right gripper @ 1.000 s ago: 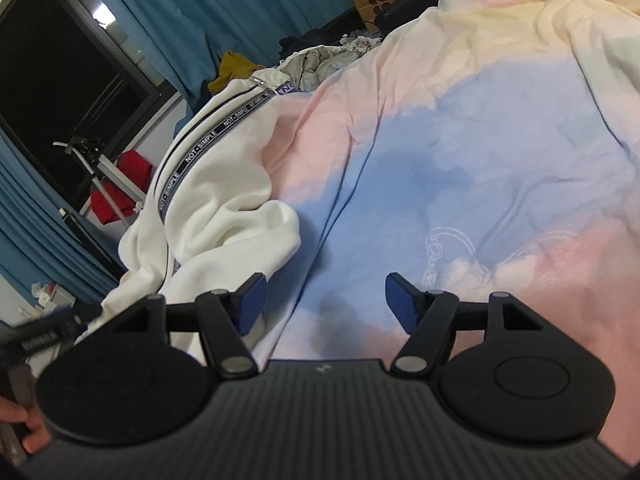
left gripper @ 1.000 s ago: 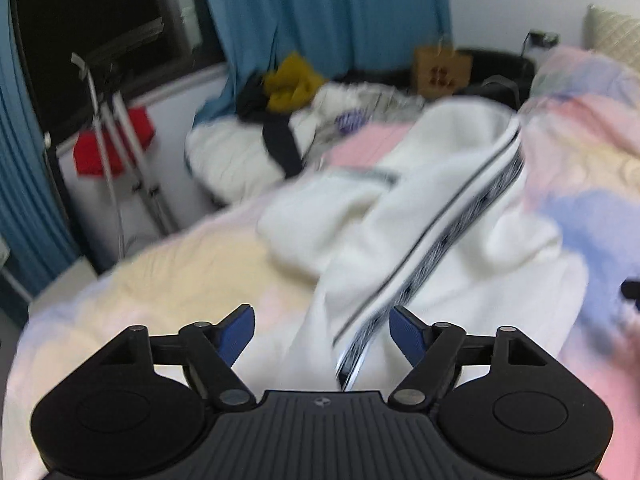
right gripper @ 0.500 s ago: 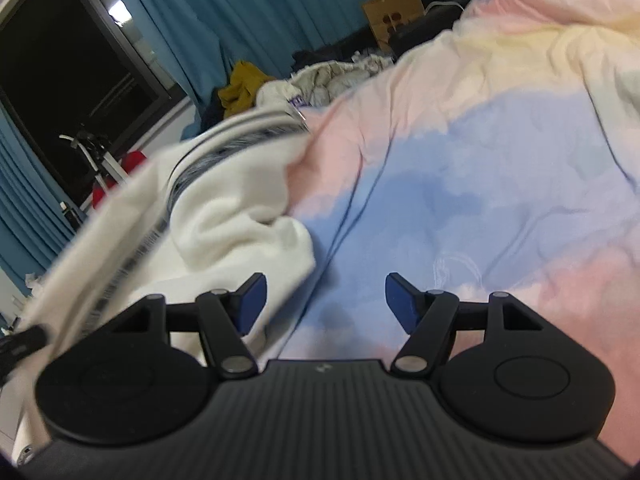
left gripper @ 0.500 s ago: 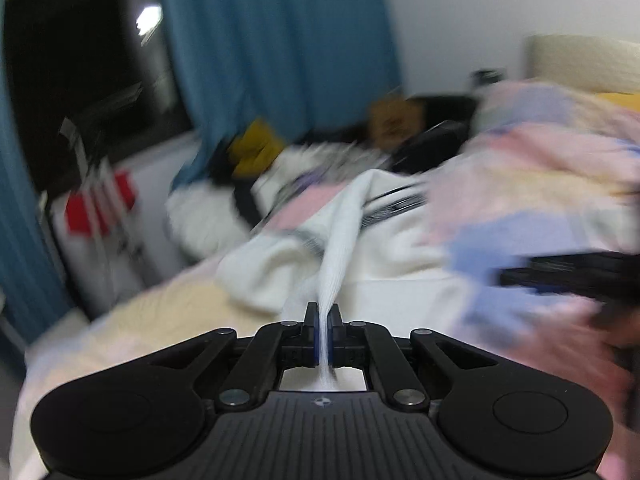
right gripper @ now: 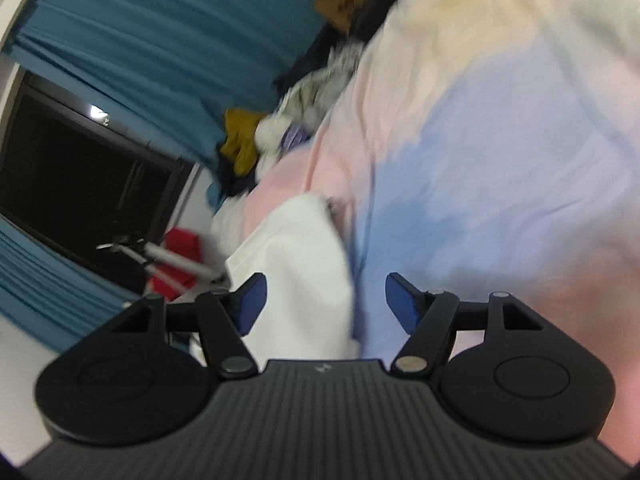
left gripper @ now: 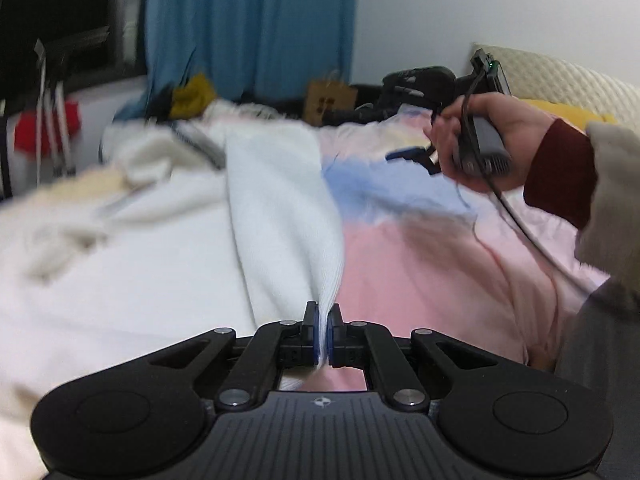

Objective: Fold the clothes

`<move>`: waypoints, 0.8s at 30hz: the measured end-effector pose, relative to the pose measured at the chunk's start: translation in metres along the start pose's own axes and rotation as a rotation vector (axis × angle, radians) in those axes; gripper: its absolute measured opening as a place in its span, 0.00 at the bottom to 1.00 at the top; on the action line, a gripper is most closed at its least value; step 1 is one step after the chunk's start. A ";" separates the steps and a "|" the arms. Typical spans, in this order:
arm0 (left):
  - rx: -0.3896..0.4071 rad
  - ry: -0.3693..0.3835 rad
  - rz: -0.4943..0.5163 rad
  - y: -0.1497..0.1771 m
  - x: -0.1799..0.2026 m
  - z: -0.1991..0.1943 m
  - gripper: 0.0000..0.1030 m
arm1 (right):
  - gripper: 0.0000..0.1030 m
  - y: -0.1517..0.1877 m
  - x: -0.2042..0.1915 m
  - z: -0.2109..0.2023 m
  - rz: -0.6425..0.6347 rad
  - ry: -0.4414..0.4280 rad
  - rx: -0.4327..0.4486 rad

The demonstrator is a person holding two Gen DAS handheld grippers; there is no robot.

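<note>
A white garment [left gripper: 276, 208] with a dark striped band lies across the pastel bedspread [left gripper: 420, 264]. My left gripper [left gripper: 323, 334] is shut on a stretched fold of its white cloth, which runs away from the pads toward the far side of the bed. In the right wrist view the same white garment [right gripper: 304, 276] lies below and between the blue pads, untouched. My right gripper [right gripper: 324, 304] is open and rolled to one side. It also shows in the left wrist view as the right gripper [left gripper: 416, 156] held in a hand [left gripper: 492, 136] over the blue patch.
A heap of other clothes [left gripper: 188, 96] with a yellow piece lies at the bed's far end, near a brown paper bag [left gripper: 330, 100]. Blue curtains [left gripper: 256, 28] and a dark window [right gripper: 80, 184] stand behind. A red item and a white stand [left gripper: 52, 128] are at the left. A quilted headboard [left gripper: 560, 80] is at the right.
My left gripper closed on the white garment and pulled a fold of it across the bed. My right gripper rolled sideways and shifted, still open, with the garment edge now below it.
</note>
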State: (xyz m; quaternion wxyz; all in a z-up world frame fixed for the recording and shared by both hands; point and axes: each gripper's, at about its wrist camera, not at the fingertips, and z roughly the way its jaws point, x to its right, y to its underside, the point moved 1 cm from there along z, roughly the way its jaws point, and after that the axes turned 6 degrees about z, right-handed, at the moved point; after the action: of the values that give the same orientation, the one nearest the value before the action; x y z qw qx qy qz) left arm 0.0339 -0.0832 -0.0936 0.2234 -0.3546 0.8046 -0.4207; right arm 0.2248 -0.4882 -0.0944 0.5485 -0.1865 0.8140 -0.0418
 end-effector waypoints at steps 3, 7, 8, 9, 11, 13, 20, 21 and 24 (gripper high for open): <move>0.003 0.048 -0.099 0.005 -0.021 0.003 0.04 | 0.66 -0.014 -0.001 0.049 -0.047 -0.002 -0.071; 0.018 0.085 -0.168 0.009 -0.032 0.003 0.05 | 0.66 -0.015 0.001 0.112 -0.124 -0.029 -0.097; 0.021 0.094 -0.184 0.010 -0.035 0.003 0.05 | 0.63 -0.013 0.001 0.124 -0.148 -0.033 -0.098; 0.025 0.102 -0.193 0.011 -0.036 0.005 0.05 | 0.60 -0.010 0.000 0.135 -0.186 -0.037 -0.095; 0.031 0.116 -0.210 0.012 -0.039 0.007 0.05 | 0.48 -0.005 -0.001 0.155 -0.262 -0.036 -0.086; 0.033 0.129 -0.222 0.013 -0.042 0.011 0.05 | 0.18 0.000 -0.002 0.162 -0.305 -0.014 -0.076; 0.072 0.150 -0.249 0.007 -0.042 0.012 0.05 | 0.08 -0.008 -0.031 0.109 -0.340 -0.090 0.124; 0.078 0.144 -0.245 0.006 -0.041 0.010 0.05 | 0.07 -0.011 -0.036 0.093 -0.330 -0.101 0.163; 0.086 0.130 -0.236 0.004 -0.038 0.008 0.05 | 0.07 -0.014 -0.046 0.043 -0.312 -0.076 0.289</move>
State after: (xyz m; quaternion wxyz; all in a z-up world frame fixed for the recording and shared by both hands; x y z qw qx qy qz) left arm 0.0619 -0.0567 -0.0992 0.1348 -0.4089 0.7512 -0.5003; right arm 0.2826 -0.4793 -0.0667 0.5868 -0.2313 0.7394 -0.2354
